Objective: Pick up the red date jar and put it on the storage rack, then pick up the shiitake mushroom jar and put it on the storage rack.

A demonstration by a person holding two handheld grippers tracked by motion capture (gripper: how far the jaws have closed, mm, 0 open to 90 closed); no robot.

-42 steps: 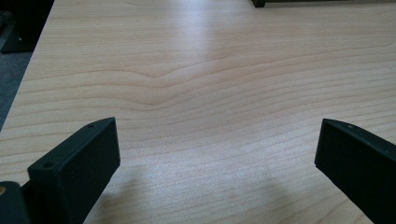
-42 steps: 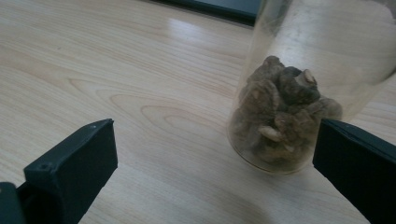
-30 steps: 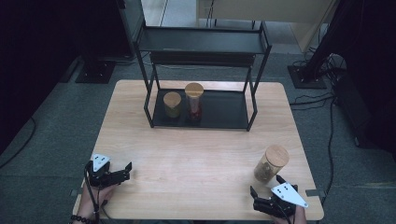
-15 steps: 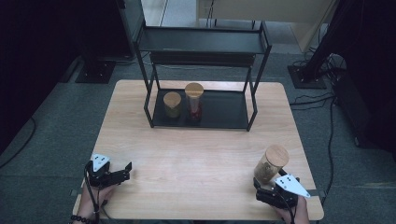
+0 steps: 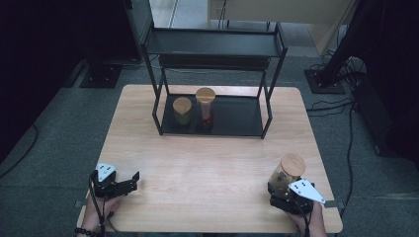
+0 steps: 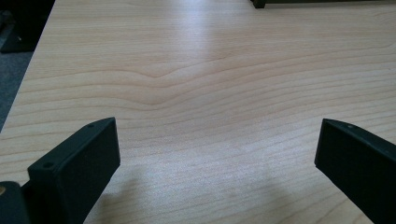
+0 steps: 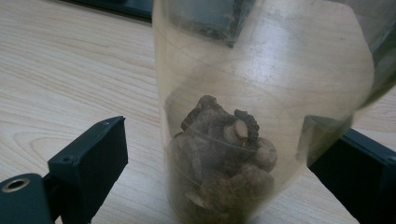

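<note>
left gripper (image 6: 217,154) — jaws stand wide apart, one black jaw rising at 8 o'clock, the other at 4 o'clock, nothing between them | table (image 6: 205,79) — pale wood grain runs across the frame under the jaws | dark rack foot (image 6: 259,3) at 12 o'clock, well apart | grey floor (image 6: 11,84) at 9 o'clock

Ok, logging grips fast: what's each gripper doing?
Left gripper: open, empty.
Right gripper: open, closing around the jar, not gripping yet.

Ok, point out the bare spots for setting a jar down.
Free: the tabletop between the left gripper and the glass jar, and the rack's lower shelf right of the two jars. Crowded: that shelf's left half.
</note>
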